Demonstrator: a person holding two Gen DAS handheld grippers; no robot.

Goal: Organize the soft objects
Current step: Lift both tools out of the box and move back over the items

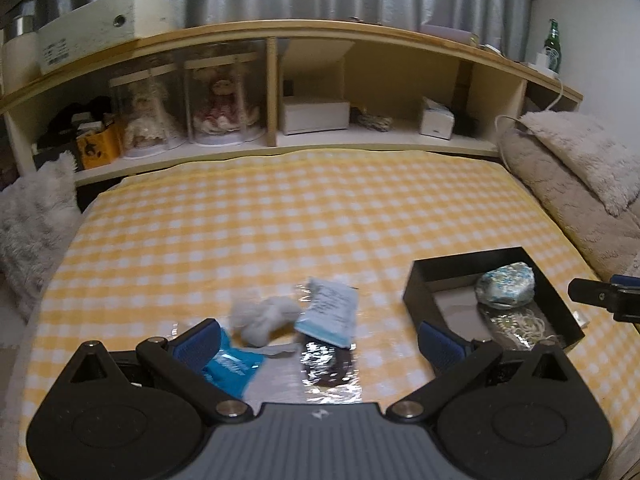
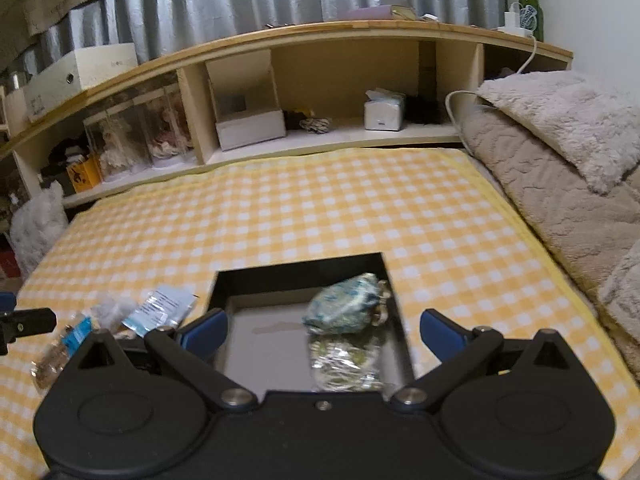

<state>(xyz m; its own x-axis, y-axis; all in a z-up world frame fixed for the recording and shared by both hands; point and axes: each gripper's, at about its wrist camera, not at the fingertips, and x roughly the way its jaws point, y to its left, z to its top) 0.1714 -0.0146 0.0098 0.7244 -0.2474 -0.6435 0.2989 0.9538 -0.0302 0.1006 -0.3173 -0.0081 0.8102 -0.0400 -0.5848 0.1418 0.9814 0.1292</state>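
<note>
My left gripper (image 1: 320, 338) is open and empty, low over a pile of soft things on the checked bedspread: a white fluffy lump (image 1: 262, 316), a clear packet with a white and blue label (image 1: 332, 312), a blue packet (image 1: 234, 370) and a shiny wrapped dark item (image 1: 330, 372). A black tray (image 1: 416, 284) lies to the right and holds a blue-patterned pouch (image 1: 506, 282) and a clear bag of pale cord (image 1: 520, 326). My right gripper (image 2: 322, 334) is open and empty above the tray (image 2: 300, 268), with the pouch (image 2: 344, 308) and the bag (image 2: 346, 364) between its fingers.
A yellow checked bedspread (image 1: 280, 208) covers the bed. A wooden headboard shelf (image 1: 272, 80) with boxes and cased dolls stands behind. Folded fluffy blankets (image 2: 560, 152) lie on the right, a fluffy cushion (image 1: 32, 224) on the left. A green bottle (image 2: 530, 4) stands on the shelf top.
</note>
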